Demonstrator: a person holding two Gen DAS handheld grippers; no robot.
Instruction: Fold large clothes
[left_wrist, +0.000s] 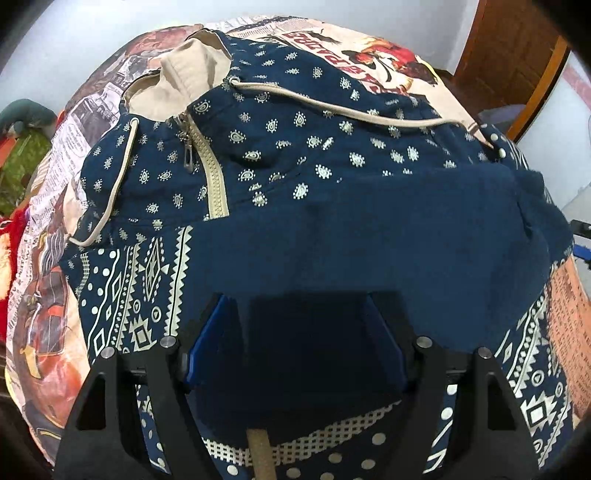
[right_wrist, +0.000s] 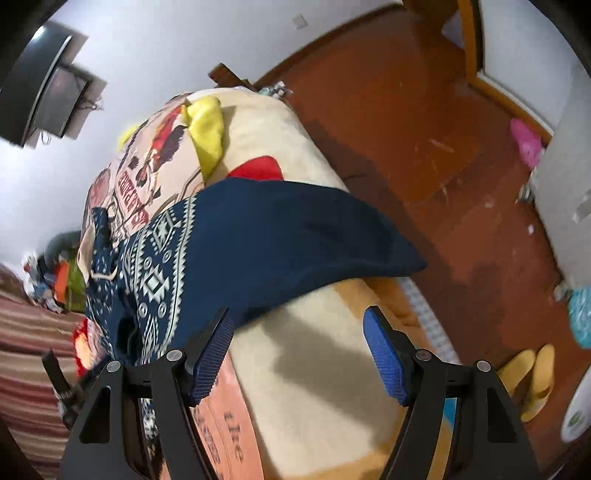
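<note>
both tongs, left gripper (left_wrist: 295, 343) and right gripper (right_wrist: 299, 354), gape empty over navy patterned hooded jacket (left_wrist: 314, 192); its folded sleeve (right_wrist: 295, 236) overhanging the printed bedspread (right_wrist: 314, 369) may slide off.

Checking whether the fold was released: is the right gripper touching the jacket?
Apart. The right wrist view shows the right gripper with open jaws over bare blanket, nothing between the pads; the jacket lies beyond the fingertips.
</note>
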